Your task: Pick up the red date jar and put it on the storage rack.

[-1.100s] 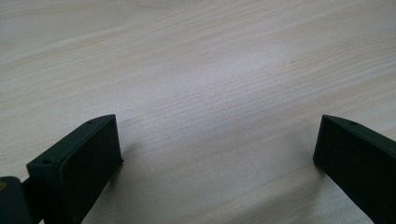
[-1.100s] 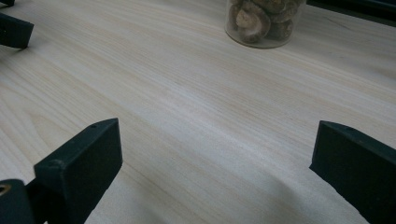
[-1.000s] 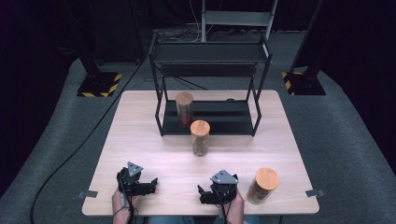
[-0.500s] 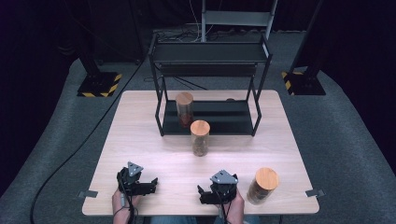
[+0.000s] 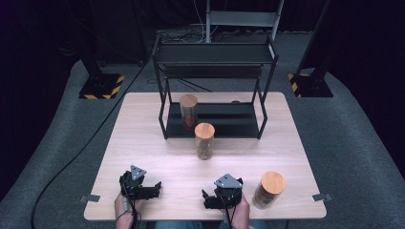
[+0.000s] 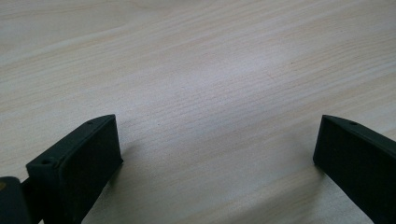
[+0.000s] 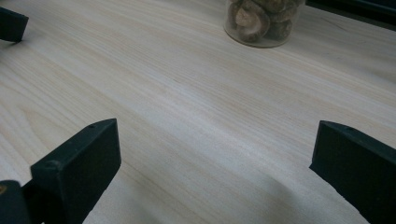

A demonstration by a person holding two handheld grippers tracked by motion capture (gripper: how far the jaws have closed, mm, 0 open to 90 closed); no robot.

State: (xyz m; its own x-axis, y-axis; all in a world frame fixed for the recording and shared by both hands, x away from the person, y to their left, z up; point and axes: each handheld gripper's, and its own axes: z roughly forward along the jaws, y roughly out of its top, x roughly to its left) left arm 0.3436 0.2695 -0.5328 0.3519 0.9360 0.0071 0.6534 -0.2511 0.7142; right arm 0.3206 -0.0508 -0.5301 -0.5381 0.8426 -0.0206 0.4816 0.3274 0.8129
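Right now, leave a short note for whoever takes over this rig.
Left gripper: open, holding nothing, low at the table's near edge.
Right gripper: open, holding nothing, beside the near jar.
Middle jar stands in front of the rack; far jar is on its bottom shelf.
Done: one jar shelved, by the look of it.
Left, probably: shelve the other two.

You had a black two-tier rack [image 5: 215,53] at the far side of the wooden table [image 5: 143,124], a wooden-lidded jar [image 5: 188,110] upright on its lower shelf, and striped stand bases [image 5: 101,87] on the grey carpet [image 5: 363,143] beyond.
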